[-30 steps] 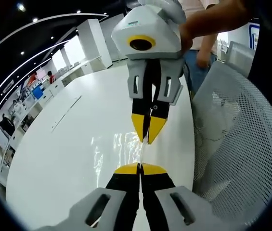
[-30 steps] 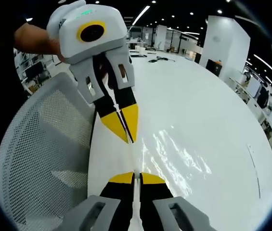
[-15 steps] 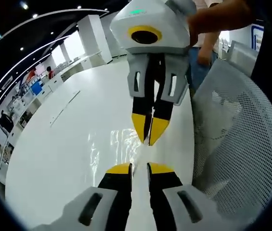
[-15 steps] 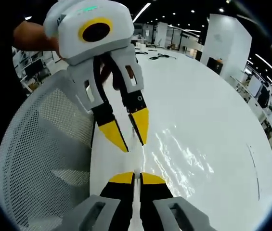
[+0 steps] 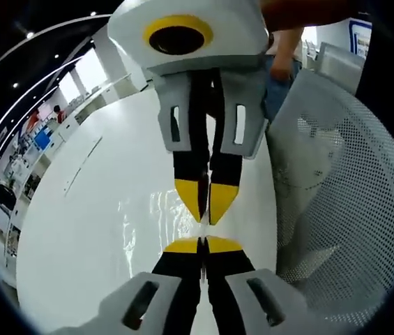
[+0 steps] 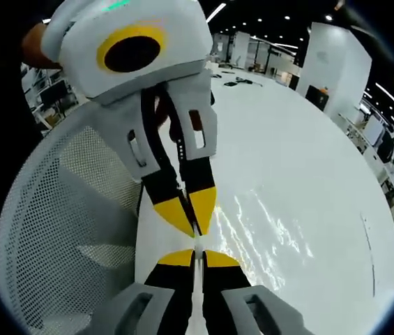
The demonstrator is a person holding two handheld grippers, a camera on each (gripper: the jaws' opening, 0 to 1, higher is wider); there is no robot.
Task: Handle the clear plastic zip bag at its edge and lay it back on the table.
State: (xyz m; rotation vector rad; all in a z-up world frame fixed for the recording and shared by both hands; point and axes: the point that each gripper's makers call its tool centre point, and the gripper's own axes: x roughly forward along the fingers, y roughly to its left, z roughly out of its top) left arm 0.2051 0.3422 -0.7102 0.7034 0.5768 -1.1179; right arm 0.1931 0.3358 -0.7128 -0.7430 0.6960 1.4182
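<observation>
The clear, glossy plastic zip bag is seen above the white bench, its long axis apparently running away from the mesh chair. Its edge is pinched by both closed claws, left claw and right claw, tip to tip.

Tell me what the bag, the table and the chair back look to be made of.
Bag: thin clear plastic film, glossy, judging by its wrinkled glints with the white top showing through. Table: smooth white top, likely laminate or painted board; it mirrors the ceiling lights softly. Chair back: pale grey mesh, plastic or fabric, I cannot tell which; rows of small holes show.
</observation>
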